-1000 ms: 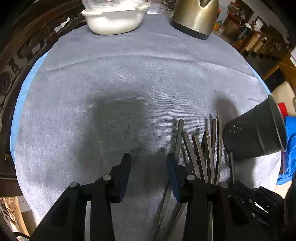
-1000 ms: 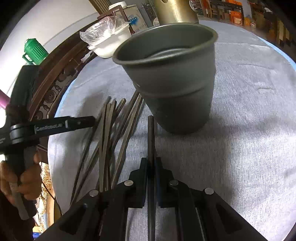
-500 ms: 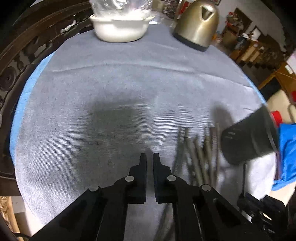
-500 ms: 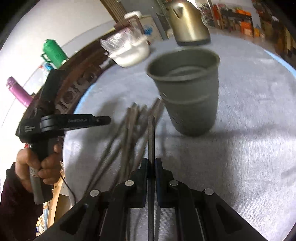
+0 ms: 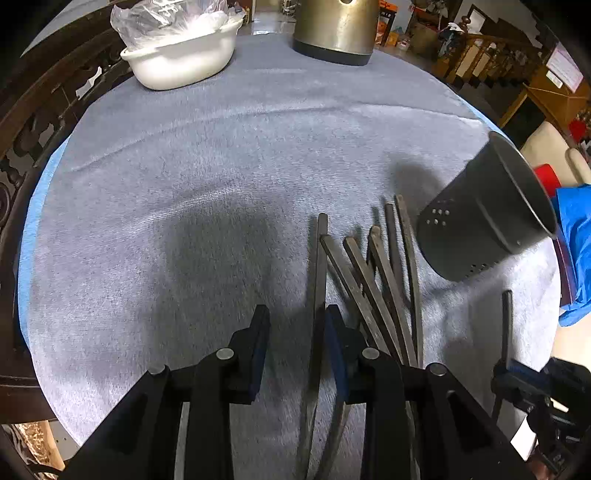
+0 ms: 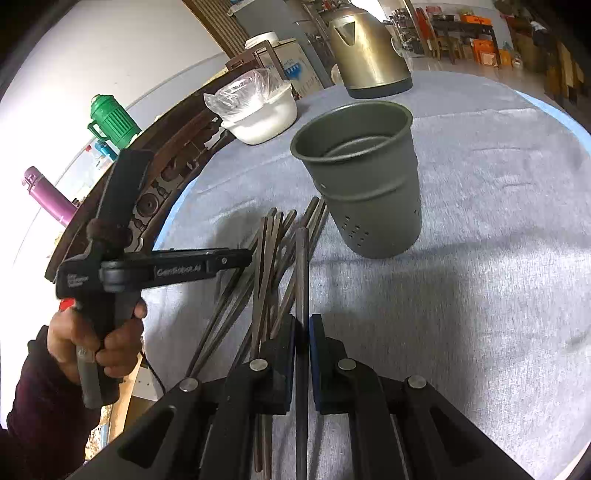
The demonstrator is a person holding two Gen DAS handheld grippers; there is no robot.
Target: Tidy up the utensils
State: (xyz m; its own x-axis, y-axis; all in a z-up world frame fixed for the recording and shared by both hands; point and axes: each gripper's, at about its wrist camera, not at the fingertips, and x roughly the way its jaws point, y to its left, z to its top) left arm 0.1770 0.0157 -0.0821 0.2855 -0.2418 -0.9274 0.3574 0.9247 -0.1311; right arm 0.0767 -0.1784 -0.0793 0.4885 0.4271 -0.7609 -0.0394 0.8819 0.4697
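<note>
Both cameras sit close above the bench (image 5: 221, 155), looking forward along their own jaws at frame bottom. They share the sticks (image 5: 373, 266) (image 6: 273, 258), the cup (image 5: 484, 221) (image 6: 369, 192), the kettle (image 5: 336, 29) (image 6: 365, 55) and the bowl (image 5: 181, 62) (image 6: 266, 118).

The kettle (image 5: 334, 29) top is cut off by the frame.

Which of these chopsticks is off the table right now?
The chopstick clamped in the right hand-held gripper, pointing toward the grey cup; the others lie piled on the cloth.
</note>
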